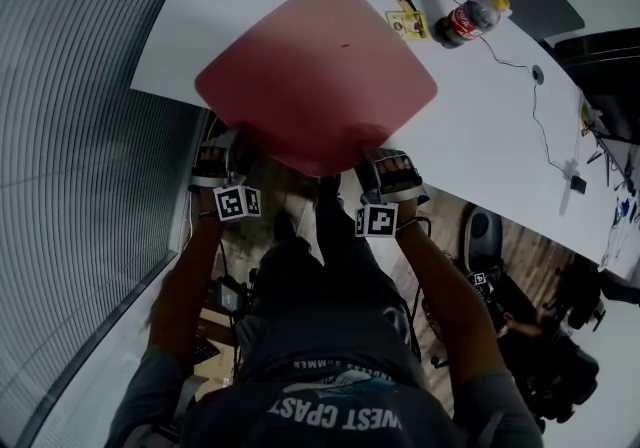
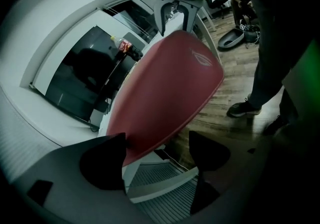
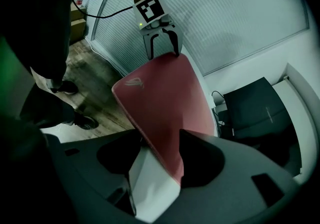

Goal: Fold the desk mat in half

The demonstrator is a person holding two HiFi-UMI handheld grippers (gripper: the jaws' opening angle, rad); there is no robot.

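At the left, the left tool (image 1: 222, 151) stands spread wide around the near left corner of the red desk mat (image 1: 315, 76), which lies flat on the white surface (image 1: 480, 136) with its near edge hanging over towards us. At the right, the right tool (image 1: 390, 168) straddles the near right corner, jaws apart but narrower, the mat resting against one jaw with no firm pinch that we can see. We judge the step in hand to be taking hold of both near corners. To do it well, we should push each tool deep enough onto its corner, close both evenly, then lift the edge level and carry it over to meet the far edge squarely, so the fold does not skew. The head view alone gives us the whole mat and the bottle (image 1: 470, 18) well clear of it, further right on the surface. The left gripper view alone shows the gap beside that corner and a pale logo (image 2: 202, 58) on the mat. The right gripper view shows the surface's white edge under its corner, which the head view hides behind the tool.
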